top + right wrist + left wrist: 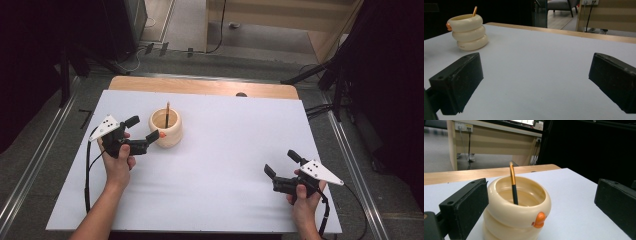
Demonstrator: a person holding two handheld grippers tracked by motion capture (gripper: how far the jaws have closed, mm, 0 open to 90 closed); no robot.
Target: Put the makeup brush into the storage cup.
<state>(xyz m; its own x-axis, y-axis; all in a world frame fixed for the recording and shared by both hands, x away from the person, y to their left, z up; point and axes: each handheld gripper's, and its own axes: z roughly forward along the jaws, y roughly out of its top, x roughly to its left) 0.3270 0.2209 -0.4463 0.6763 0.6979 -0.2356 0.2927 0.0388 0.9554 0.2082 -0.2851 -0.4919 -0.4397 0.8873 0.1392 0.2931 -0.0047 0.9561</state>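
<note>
Cream ringed holder (166, 128), orange beak-like knob, far-left on white table (225, 165); dark brush (167, 114) upright inside, tip possibly amber. Left gripper (143, 131) jaws wide, flanking holder. Right gripper (280, 164) near right, jaws wide, empty.

No text, brand, number or sign can be read anywhere. In the right gripper view, at the upper left of the frame, the lowest ring of the cream holder (468, 31) carries a small dark mark that may be lettering, but it is too small and blurred to make out. In the high view, the grey plates on the grippers show only dark dots, not characters.
</note>
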